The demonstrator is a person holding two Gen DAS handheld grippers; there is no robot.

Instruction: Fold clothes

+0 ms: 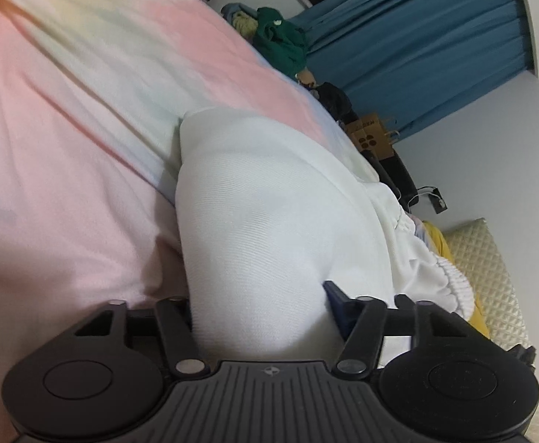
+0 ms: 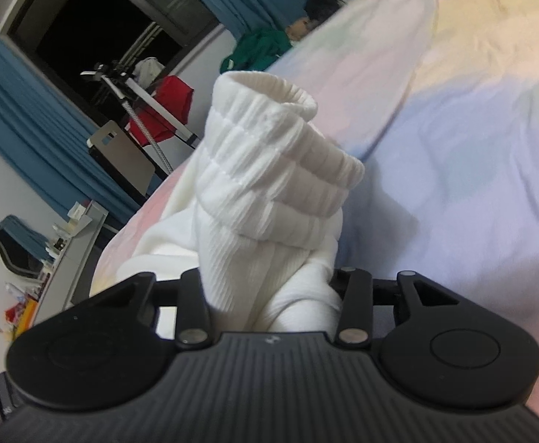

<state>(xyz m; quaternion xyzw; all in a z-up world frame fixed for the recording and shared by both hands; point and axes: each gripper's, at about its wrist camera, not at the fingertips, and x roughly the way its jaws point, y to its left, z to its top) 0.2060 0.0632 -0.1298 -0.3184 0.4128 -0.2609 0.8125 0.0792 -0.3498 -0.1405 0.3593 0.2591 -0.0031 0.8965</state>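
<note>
Left wrist view: left gripper (image 1: 260, 317) half-open, jaws clamped on smooth fold of white garment (image 1: 269, 221), spread over pastel bedsheet (image 1: 66, 147). Right wrist view: right gripper (image 2: 271, 295) partly closed, pinching bunched cloth below ribbed cuff (image 2: 269, 140), raised above same sheet; green clothes (image 2: 258, 51) well apart.

Your left claw (image 1: 260, 306) sits around a fold of the garment (image 1: 269, 199), which lies on the bed (image 1: 66, 129). Your right claw (image 2: 269, 291) encloses its ribbed cuff (image 2: 269, 155). A clothes pile (image 1: 280, 37) lies behind, at the far bed edge.
</note>
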